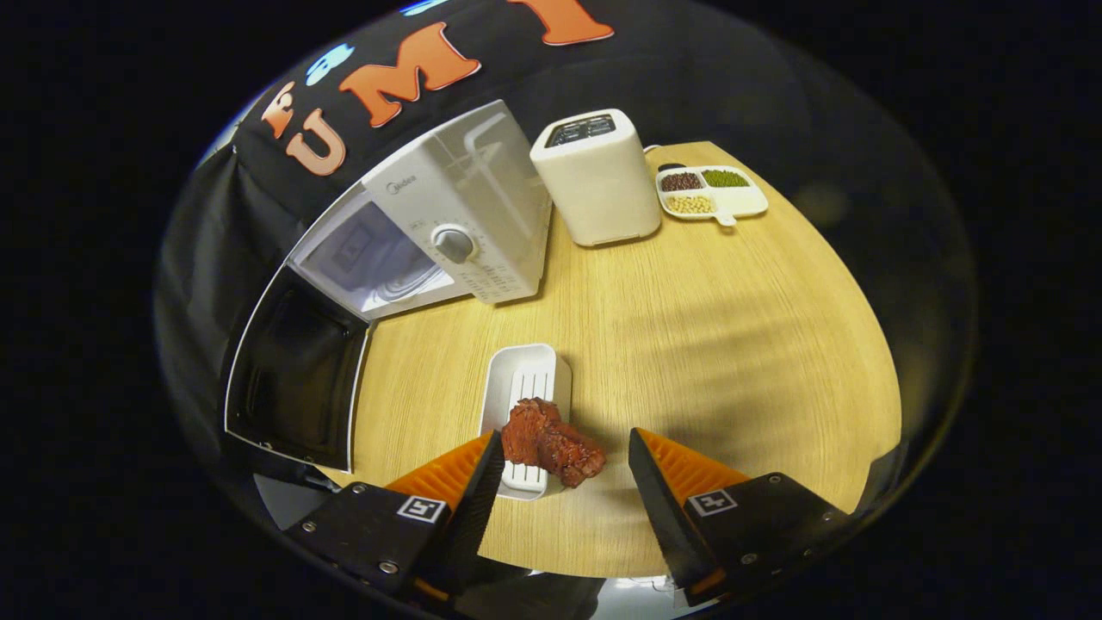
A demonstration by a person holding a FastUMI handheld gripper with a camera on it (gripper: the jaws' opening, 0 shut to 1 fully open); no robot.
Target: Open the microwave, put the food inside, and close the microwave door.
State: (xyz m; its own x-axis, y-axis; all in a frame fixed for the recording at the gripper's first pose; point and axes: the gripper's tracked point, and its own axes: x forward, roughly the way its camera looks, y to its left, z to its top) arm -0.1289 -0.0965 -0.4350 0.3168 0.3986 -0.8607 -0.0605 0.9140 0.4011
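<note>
The round, light wooden table (pixel 689 344) is the biggest thing here; on it, far beyond my fingers and off to the left, sits the boxy white microwave (pixel 448 224) with its round grey knob; its dark glass door (pixel 293 379) already hangs wide open, so I think the first job is done; the white space inside (pixel 370 258) looks free for the food. Next to the microwave stands a tall cream toaster (pixel 598 176); beyond that lies a small white tray with beans in its parts (pixel 713 194).

Closer to me is a small white ridged dish (pixel 525 387); the lumpy red-brown piece of meat (pixel 551 443) rests on its near end and pokes over the rim; that is the food I must move.

My gripper (pixel 564 465) is spread wide open; the meat sits between my fingers, closer to the left one, and I cannot tell if that finger touches it; the right one is well apart from it.

To do this step well, I should slide so the meat is in the middle, go down low, squeeze softly on the meat alone and not the dish, then lift straight up.
</note>
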